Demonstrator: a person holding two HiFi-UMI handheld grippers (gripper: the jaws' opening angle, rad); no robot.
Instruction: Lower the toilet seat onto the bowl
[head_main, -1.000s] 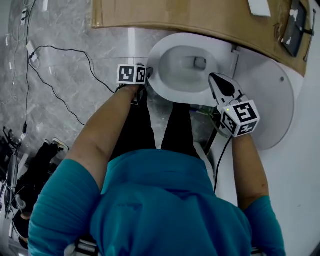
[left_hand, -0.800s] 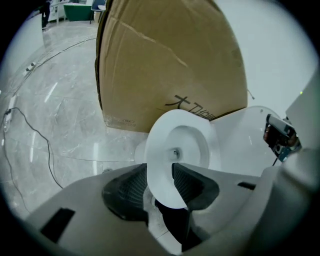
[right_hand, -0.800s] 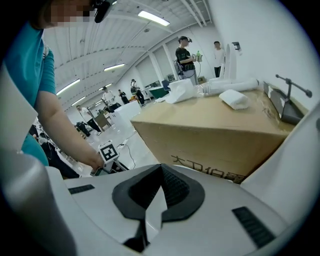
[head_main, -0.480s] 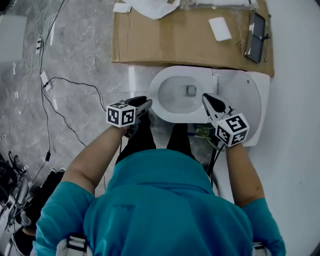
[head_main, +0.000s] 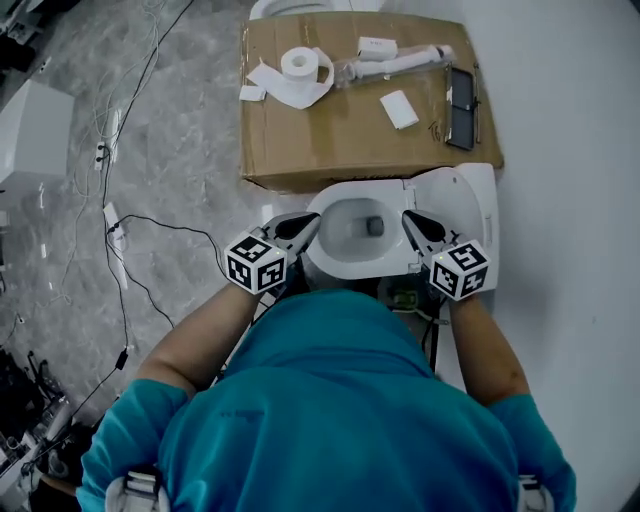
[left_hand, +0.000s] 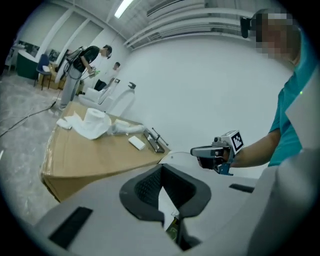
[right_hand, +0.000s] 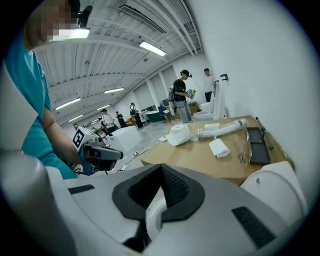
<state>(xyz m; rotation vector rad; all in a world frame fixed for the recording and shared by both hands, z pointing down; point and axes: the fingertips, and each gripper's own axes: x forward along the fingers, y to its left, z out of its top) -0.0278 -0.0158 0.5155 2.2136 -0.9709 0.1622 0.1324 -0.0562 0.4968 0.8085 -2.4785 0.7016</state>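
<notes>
The white toilet bowl (head_main: 352, 232) stands uncovered below me. Its seat and lid (head_main: 462, 200) are swung up to the right, toward the white wall, and show again as a white curve (right_hand: 274, 186) in the right gripper view. My left gripper (head_main: 298, 230) hovers at the bowl's left rim, shut with nothing between its pads. At the bowl's right rim, just left of the raised seat, my right gripper (head_main: 412, 226) is also shut and empty. Neither touches the seat. Each gripper view shows the other gripper: the right one (left_hand: 214, 153) and the left one (right_hand: 101, 153).
A cardboard box (head_main: 340, 130) stands right behind the toilet, carrying a toilet paper roll (head_main: 298, 63), a white tube (head_main: 395, 66) and a dark flat device (head_main: 460, 95). Cables (head_main: 130, 250) trail over the grey floor at left. People stand far off in the hall.
The head view has pulled back and up, so the whole box top now shows. Both grippers have drawn in and flank the bowl more closely.
</notes>
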